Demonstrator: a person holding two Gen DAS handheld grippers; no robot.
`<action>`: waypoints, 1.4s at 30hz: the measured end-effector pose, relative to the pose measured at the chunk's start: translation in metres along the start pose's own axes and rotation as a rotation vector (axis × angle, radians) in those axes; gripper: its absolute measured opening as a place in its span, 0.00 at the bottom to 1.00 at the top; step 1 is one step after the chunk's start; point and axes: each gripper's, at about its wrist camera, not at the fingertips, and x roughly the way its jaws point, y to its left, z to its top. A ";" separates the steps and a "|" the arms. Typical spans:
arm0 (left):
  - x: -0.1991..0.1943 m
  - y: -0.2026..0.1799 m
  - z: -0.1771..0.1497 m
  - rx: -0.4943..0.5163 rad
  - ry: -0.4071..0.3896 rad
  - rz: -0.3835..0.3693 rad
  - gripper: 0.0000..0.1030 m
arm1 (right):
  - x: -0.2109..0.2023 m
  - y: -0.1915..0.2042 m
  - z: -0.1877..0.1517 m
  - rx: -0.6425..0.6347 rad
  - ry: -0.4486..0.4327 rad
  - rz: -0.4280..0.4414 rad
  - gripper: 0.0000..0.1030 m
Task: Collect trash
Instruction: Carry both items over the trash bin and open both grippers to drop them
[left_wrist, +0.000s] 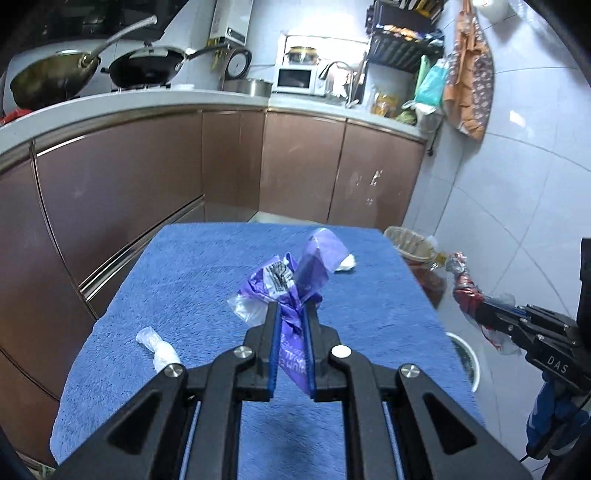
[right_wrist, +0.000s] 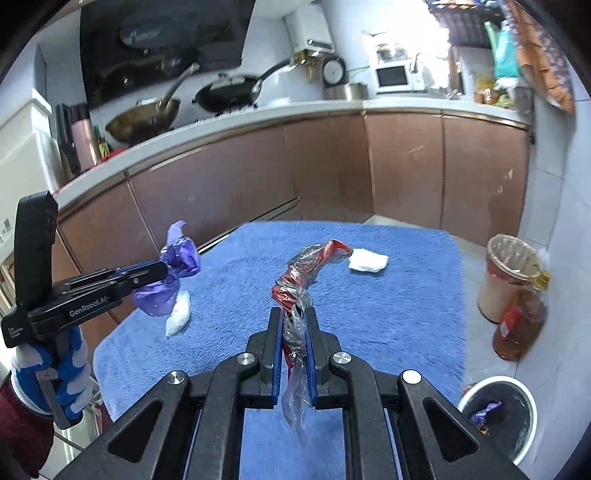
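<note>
My left gripper (left_wrist: 292, 308) is shut on a crumpled purple wrapper (left_wrist: 284, 280) and holds it above the blue towel (left_wrist: 184, 280); it also shows in the right wrist view (right_wrist: 164, 269) at the left. My right gripper (right_wrist: 294, 314) is shut on a red and silver wrapper (right_wrist: 306, 269), held above the towel (right_wrist: 388, 314). In the left wrist view this gripper (left_wrist: 478, 314) and its wrapper (left_wrist: 465, 284) are off the towel's right edge. A white tissue wad (right_wrist: 367, 262) lies at the towel's far side and a clear plastic scrap (left_wrist: 157, 347) at its left.
A white-rimmed trash bin (right_wrist: 506, 417) with a purple wrapper inside stands on the floor at the right. A lined wastebasket (right_wrist: 506, 280) and an oil bottle (right_wrist: 519, 325) stand beyond it. Brown kitchen cabinets (left_wrist: 295, 166) run behind the towel.
</note>
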 end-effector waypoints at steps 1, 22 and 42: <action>-0.005 -0.004 0.001 0.004 -0.007 -0.007 0.10 | -0.009 -0.003 -0.002 0.009 -0.012 -0.011 0.10; 0.106 -0.215 0.009 0.270 0.174 -0.354 0.10 | -0.062 -0.182 -0.070 0.357 -0.026 -0.404 0.10; 0.278 -0.372 -0.059 0.338 0.511 -0.525 0.12 | 0.002 -0.311 -0.155 0.612 0.187 -0.528 0.13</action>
